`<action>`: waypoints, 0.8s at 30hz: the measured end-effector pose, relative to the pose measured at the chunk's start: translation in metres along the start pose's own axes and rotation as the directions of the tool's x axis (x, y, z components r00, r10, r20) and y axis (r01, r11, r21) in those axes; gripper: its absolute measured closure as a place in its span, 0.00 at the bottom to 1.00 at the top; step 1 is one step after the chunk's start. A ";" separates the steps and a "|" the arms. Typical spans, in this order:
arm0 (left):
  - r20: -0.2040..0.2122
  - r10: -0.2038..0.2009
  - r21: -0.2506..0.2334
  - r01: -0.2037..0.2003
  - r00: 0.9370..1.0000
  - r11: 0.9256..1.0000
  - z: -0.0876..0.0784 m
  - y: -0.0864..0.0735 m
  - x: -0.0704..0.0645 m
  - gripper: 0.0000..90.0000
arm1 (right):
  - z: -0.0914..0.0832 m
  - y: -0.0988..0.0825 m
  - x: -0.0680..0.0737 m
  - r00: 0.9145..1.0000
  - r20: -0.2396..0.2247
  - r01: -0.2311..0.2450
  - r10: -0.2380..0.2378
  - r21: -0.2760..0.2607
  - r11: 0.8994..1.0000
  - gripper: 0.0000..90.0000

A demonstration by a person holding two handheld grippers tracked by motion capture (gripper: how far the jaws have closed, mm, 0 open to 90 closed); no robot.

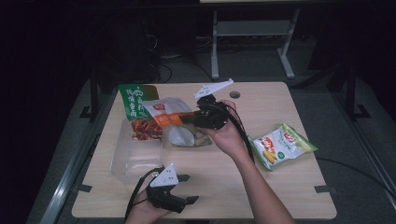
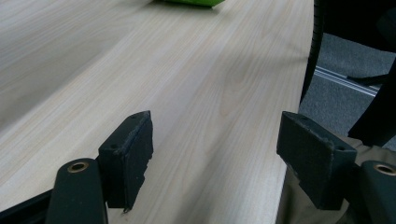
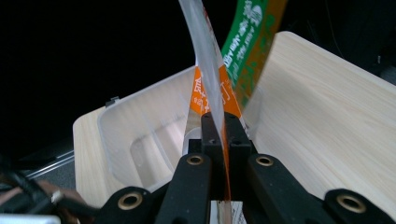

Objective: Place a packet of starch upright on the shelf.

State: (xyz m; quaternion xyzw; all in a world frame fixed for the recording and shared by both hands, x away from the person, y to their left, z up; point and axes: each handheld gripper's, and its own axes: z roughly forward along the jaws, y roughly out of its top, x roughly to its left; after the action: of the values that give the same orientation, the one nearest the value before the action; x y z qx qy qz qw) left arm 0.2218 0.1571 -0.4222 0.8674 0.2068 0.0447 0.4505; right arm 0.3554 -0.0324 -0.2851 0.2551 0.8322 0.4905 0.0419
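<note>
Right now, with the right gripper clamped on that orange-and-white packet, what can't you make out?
- Orange-and-white packet: edge-on in the right gripper view, face unreadable.
- Clear bin: floor in the high view partly hidden by packets.
- Green packet: cut off by the left gripper view's top edge.

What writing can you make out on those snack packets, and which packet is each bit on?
Green packet: large white Chinese characters, too blurred to quote.
Clear packet with an orange band, pinched in the right gripper: a small red logo and white print on the orange, too blurred to read.
Green and white packet at the right of the table: a red logo, lettering unreadable.
Nothing can be quoted with confidence.
</note>
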 end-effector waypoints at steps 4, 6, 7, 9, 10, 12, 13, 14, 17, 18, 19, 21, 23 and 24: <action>0.008 -0.004 0.001 0.004 1.000 1.000 0.002 -0.001 -0.002 0.30 | 0.013 0.013 0.005 1.000 -0.018 0.020 -0.020 0.005 1.000 1.00; 0.006 0.007 0.007 -0.007 1.000 1.000 0.002 -0.001 -0.001 0.30 | 0.019 0.018 0.008 0.999 -0.029 0.024 -0.024 0.004 1.000 1.00; 0.005 0.019 0.009 -0.019 1.000 1.000 0.002 -0.001 -0.001 0.30 | 0.028 0.023 0.011 0.999 -0.038 0.031 -0.030 0.012 0.999 1.00; 0.004 0.018 0.008 -0.018 1.000 1.000 0.002 -0.001 0.000 0.30 | 0.036 0.026 0.013 0.998 -0.046 0.033 -0.032 0.021 0.999 1.00; 0.004 0.018 0.008 -0.018 1.000 1.000 0.002 -0.001 0.000 0.30 | 0.036 0.026 0.013 0.998 -0.046 0.033 -0.032 0.021 0.999 1.00; 0.004 0.010 0.001 -0.010 1.000 1.000 0.002 -0.001 -0.001 0.30 | 0.049 0.030 0.017 0.997 -0.065 0.031 -0.030 0.028 0.999 1.00; 0.006 0.008 -0.002 -0.008 1.000 1.000 0.002 -0.002 -0.001 0.30 | 0.052 0.031 0.017 0.997 -0.068 0.033 -0.031 0.029 0.999 1.00; 0.006 0.008 -0.002 -0.008 1.000 1.000 0.002 -0.002 -0.001 0.30 | 0.052 0.031 0.017 0.997 -0.068 0.033 -0.031 0.029 0.999 1.00; 0.011 0.001 -0.001 -0.001 1.000 1.000 0.002 -0.002 -0.001 0.30 | 0.068 0.034 0.020 0.996 -0.085 0.035 -0.031 0.048 0.998 1.00; 0.011 0.001 -0.001 -0.001 1.000 1.000 0.002 -0.002 -0.001 0.30 | 0.072 0.034 0.021 0.995 -0.089 0.038 -0.033 0.055 0.998 1.00; 0.012 0.001 0.007 -0.001 1.000 1.000 0.003 -0.002 -0.001 0.30 | 0.076 0.035 0.022 0.995 -0.090 0.039 -0.034 0.061 0.997 0.99; 0.011 0.000 0.016 0.000 1.000 1.000 0.003 -0.004 -0.001 0.30 | 0.084 0.037 0.024 0.995 -0.099 0.040 -0.033 0.068 0.997 0.99; 0.005 -0.006 0.019 0.006 1.000 1.000 0.002 -0.007 0.000 0.30 | 0.092 0.039 0.025 0.994 -0.104 0.048 -0.041 0.072 0.996 0.99; 0.005 -0.006 0.019 0.006 1.000 1.000 0.002 -0.007 0.000 0.30 | 0.092 0.039 0.025 0.994 -0.104 0.048 -0.041 0.072 0.996 0.99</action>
State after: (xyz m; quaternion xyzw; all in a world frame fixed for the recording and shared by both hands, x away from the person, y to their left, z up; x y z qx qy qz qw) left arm 0.2201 0.1593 -0.4285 0.8711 0.2085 0.0390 0.4430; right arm 0.3783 0.0680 -0.2955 0.2124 0.8564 0.4707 0.0006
